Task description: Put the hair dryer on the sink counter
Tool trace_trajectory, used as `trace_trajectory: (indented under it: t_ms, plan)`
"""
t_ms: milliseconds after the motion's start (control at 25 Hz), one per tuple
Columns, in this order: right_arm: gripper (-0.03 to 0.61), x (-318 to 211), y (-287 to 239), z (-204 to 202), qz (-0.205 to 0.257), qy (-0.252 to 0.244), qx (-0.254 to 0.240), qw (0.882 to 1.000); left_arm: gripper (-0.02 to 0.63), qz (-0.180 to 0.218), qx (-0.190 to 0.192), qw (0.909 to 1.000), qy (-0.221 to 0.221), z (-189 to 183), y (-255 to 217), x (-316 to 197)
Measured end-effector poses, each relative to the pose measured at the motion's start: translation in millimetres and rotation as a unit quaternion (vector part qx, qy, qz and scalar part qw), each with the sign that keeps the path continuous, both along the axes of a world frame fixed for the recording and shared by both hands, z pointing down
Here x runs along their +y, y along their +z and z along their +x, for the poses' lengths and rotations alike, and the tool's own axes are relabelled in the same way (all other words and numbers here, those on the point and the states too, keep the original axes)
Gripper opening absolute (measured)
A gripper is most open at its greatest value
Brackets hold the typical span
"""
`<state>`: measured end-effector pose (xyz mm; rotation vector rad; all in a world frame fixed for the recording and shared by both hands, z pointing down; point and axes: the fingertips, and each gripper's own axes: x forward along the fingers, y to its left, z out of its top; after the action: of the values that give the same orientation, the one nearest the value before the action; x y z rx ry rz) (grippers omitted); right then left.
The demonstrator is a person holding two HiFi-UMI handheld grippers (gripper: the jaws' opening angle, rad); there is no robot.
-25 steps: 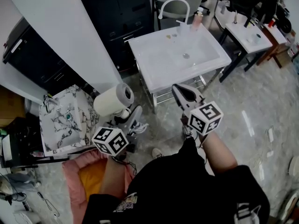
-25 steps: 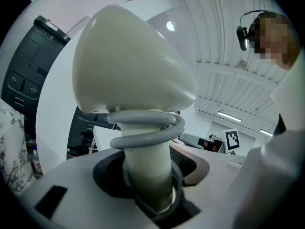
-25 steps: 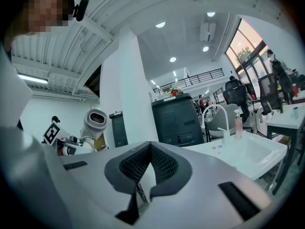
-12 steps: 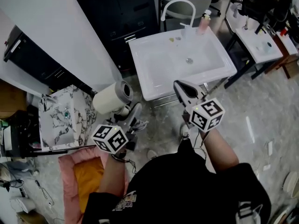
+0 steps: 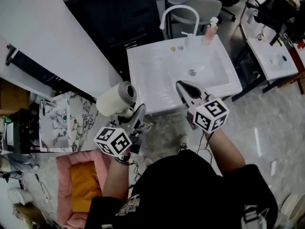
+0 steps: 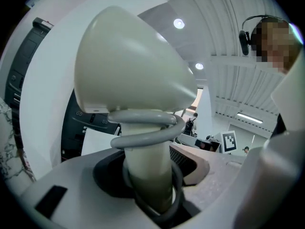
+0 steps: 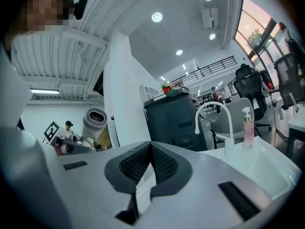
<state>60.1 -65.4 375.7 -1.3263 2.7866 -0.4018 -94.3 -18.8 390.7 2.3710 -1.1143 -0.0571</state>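
Observation:
The cream hair dryer (image 5: 116, 98) stands upright in my left gripper (image 5: 135, 118), which is shut on its handle; the coiled cord wraps the handle (image 6: 145, 171) just above the jaws. Its wide barrel (image 6: 128, 66) fills the left gripper view. The white sink counter (image 5: 152, 75) lies just ahead, the dryer near its front left corner and off it. My right gripper (image 5: 185, 88) hovers over the counter's front edge, shut with nothing between its fingers; its closed jaws (image 7: 151, 161) point toward the faucet (image 7: 212, 116).
A curved white faucet (image 5: 178, 13) and a pink soap bottle (image 5: 210, 30) stand at the back of the basin. A black cabinet (image 5: 119, 13) is behind it. A marble-patterned basin (image 5: 62, 120) and pink cushion (image 5: 81, 185) are at left, a side table (image 5: 274, 56) at right.
The sink counter has come nearer to both grippers in the head view. The left gripper still holds the dryer the same way, and the right gripper stays shut.

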Motion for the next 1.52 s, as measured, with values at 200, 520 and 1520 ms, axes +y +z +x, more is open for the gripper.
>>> trace_trajectory:
  t_ms: [200,520,1520]
  plan:
    - [-0.003,-25.3,2.6,28.9,-0.005,-0.029,-0.006,1.000,0.202,0.002,-0.008,0.9997,-0.023,36.4,-4.2,-20.8]
    - [-0.002,-50.6,0.0,64.5,-0.001,-0.069,-0.009,0.998,0.202,-0.002,-0.018,0.9985,-0.052,83.6,-0.3,-39.9]
    - [-0.003,-106.0,11.9,93.7,-0.021,-0.054,-0.016,0.998,0.202,-0.034,-0.023,0.9990,-0.017,124.8,23.5,-111.8]
